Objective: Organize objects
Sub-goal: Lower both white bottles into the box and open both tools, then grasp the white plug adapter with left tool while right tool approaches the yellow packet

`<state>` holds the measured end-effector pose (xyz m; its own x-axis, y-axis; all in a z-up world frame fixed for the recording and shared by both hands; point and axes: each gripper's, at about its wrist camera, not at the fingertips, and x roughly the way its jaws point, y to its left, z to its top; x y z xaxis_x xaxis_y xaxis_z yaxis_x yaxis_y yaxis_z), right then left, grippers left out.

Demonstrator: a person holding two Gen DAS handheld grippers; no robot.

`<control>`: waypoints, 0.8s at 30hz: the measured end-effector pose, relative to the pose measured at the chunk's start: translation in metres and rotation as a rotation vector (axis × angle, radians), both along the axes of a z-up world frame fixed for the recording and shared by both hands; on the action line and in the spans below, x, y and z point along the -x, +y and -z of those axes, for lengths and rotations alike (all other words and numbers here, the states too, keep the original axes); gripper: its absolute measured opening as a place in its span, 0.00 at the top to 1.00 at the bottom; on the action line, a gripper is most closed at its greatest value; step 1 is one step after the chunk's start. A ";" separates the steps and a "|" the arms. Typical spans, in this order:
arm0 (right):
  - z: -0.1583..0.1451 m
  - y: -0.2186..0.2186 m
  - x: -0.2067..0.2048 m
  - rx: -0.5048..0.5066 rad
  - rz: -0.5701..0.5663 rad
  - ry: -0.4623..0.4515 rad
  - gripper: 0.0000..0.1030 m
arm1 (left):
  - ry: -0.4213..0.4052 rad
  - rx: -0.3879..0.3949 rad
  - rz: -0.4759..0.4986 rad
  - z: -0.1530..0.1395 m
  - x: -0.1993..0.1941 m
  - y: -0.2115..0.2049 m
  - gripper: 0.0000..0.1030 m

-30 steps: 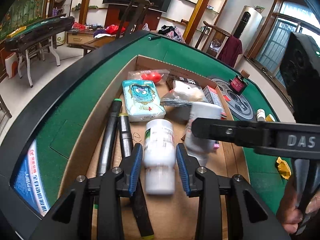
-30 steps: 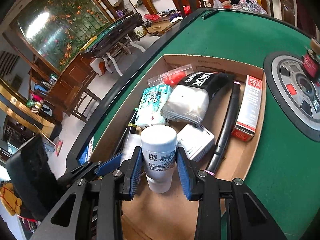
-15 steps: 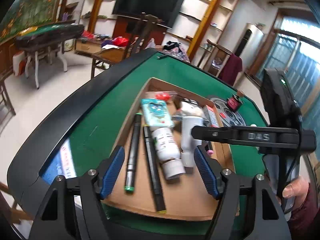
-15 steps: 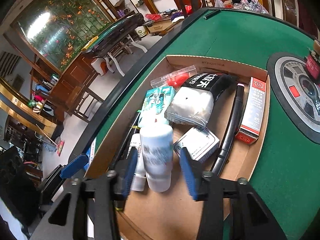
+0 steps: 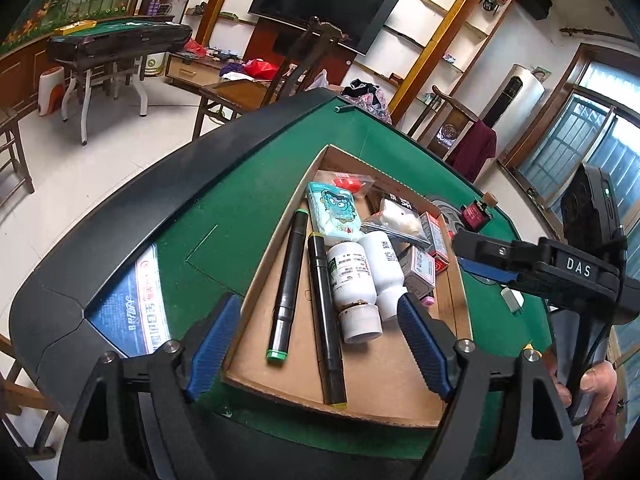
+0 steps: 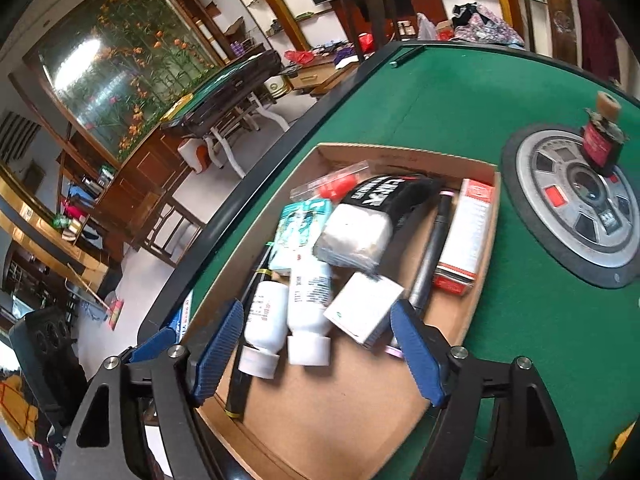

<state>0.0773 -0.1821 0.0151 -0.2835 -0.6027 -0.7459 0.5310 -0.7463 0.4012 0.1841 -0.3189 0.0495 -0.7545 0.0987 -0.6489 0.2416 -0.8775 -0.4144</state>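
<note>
A shallow cardboard tray (image 5: 276, 380) (image 6: 360, 412) lies on the green table. In it two white bottles (image 5: 354, 280) (image 6: 308, 300) lie side by side, next to two black markers (image 5: 286, 280), a cartoon tissue pack (image 5: 334, 212), a small white box (image 6: 362, 306), a red-white box (image 6: 466, 228) and a black-white pouch (image 6: 368, 220). My left gripper (image 5: 318, 352) is open and empty above the tray's near edge. My right gripper (image 6: 316, 350) is open and empty, raised over the tray's near end; it also shows in the left wrist view (image 5: 492, 268).
A grey round dial (image 6: 580, 204) with a small red bottle (image 6: 600, 140) on it sits in the table right of the tray. A small white item (image 5: 512, 300) and a yellow item (image 6: 624, 440) lie on the felt. The table's black rim (image 5: 160, 200) curves left.
Both grippers let go of a white bottle each, opened wide and drew back upward. The two bottles now lie side by side in the tray.
</note>
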 end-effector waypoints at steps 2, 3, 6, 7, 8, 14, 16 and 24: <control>-0.004 0.013 -0.001 -0.006 0.017 0.017 0.19 | 0.002 0.004 -0.001 -0.002 -0.002 0.001 0.22; -0.006 0.019 -0.001 -0.012 0.025 0.028 0.18 | 0.003 0.006 0.000 -0.005 -0.003 0.002 0.22; -0.015 0.045 -0.002 -0.052 0.066 0.082 0.14 | 0.012 0.023 0.001 -0.012 -0.004 0.006 0.21; -0.017 0.055 -0.001 -0.063 0.085 0.098 0.14 | 0.016 0.031 0.002 -0.014 -0.004 0.007 0.21; -0.020 0.070 0.000 -0.075 0.117 0.117 0.13 | 0.019 0.037 0.003 -0.016 -0.004 0.010 0.21; -0.020 0.151 0.012 -0.077 0.272 0.119 0.10 | 0.006 0.044 0.031 -0.019 0.001 0.024 0.20; -0.017 0.175 0.016 -0.062 0.325 0.097 0.10 | 0.002 0.048 0.044 -0.019 0.002 0.031 0.20; -0.011 0.241 0.020 -0.013 0.450 0.070 0.10 | -0.021 0.078 0.070 -0.023 0.011 0.053 0.20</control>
